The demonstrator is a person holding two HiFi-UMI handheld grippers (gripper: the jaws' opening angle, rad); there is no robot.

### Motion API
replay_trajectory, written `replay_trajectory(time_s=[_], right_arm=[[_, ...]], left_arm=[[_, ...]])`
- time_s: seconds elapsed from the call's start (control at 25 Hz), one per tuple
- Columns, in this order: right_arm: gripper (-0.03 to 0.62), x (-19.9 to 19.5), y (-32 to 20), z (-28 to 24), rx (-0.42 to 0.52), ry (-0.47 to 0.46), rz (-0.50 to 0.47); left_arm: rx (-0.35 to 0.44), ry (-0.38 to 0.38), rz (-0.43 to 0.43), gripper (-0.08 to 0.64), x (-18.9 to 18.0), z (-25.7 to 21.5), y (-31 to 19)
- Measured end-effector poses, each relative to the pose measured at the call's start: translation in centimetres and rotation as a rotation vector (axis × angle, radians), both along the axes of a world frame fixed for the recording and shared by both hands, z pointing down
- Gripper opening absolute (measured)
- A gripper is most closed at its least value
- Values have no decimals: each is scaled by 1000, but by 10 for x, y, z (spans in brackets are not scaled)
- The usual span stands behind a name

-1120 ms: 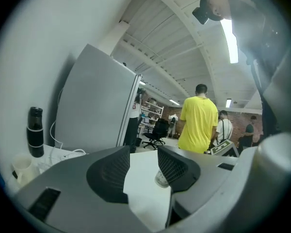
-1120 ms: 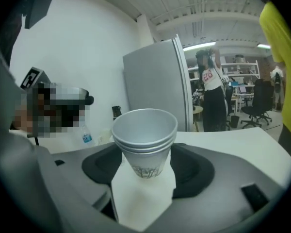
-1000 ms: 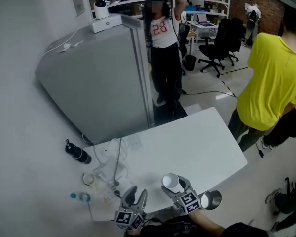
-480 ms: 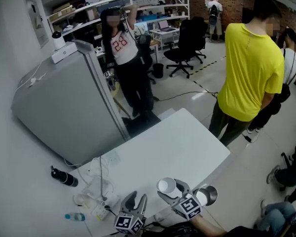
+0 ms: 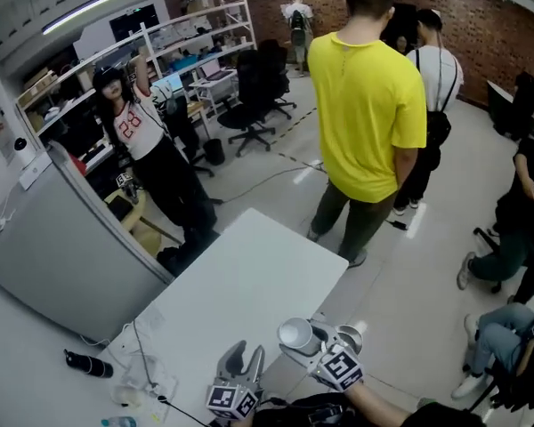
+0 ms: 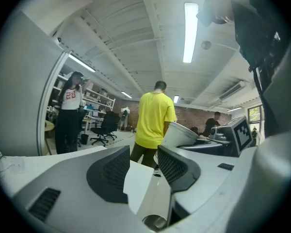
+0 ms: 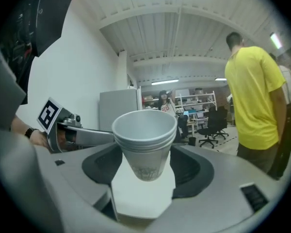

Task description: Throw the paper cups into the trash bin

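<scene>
While still clamping the nested stack of white, rolled-rim paper cups point(image 5: 295, 334) upright in the right tongs point(image 5: 303, 343), has swung away from the grey cabinet point(image 5: 53, 252) toward a person in a yellow shirt point(image 5: 367, 105). Keeps the left tongs point(image 5: 242, 359) narrowly parted, empty, at the smooth white table point(image 5: 249, 278). Carries the cups just beside the shiny round metal bin point(image 5: 352, 334).

Below me a white table point(image 5: 249, 283) stands beside a grey cabinet point(image 5: 62, 256) on a pale floor point(image 5: 409, 256). Beyond I see shelves point(image 5: 196, 25), black office chairs point(image 5: 258, 96) and a brick wall point(image 5: 481, 16) under a strip light point(image 6: 190, 30).
</scene>
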State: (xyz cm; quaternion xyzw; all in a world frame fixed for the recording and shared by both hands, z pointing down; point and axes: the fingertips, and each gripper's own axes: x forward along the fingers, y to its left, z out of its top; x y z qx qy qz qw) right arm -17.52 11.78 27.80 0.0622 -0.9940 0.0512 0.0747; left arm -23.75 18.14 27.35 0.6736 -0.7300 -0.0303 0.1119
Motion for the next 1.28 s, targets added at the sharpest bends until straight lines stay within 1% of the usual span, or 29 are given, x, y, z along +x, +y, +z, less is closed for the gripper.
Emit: replay_trajectory(time_s=[0.08,0.16,0.28,0.44,0.56,0.68,0.84,0.96,1.12,1.2,1.28], right_arm=[[318,40,-25,-1,1,-11,59],[317,79,-44,-6,-3,-17,137],[316,128,-63,-19,-32,-46,259],[316,183,-90,-24,-19,-65,413],[316,213,-111,-25,-7,-73,527],[316,236,-122,-27,-6,-100,606],[316,256,-135,-34,-1,-134,676],[316,265,-139,-37,-16,-154,716],[316,280,-127,-33,-40,-143,724],[316,281,-131,-41,-44,-159,720],[316,282,-138,-50,-36,-166,719]], left_arm=[[-1,-6,57,175,37,4,-28],[-4,3,126,175,70,2,-52],[-13,11,235,173,112,-2,-77],[-5,5,390,173,156,-5,-114],[14,-18,485,173,175,-14,-142],[32,-33,530,175,182,-22,-162],[39,-47,589,168,192,-26,-179],[46,-66,617,167,195,-26,-187],[27,-54,638,167,211,-24,-176],[38,-77,639,167,213,-38,-183],[54,-77,640,167,214,-46,-195]])
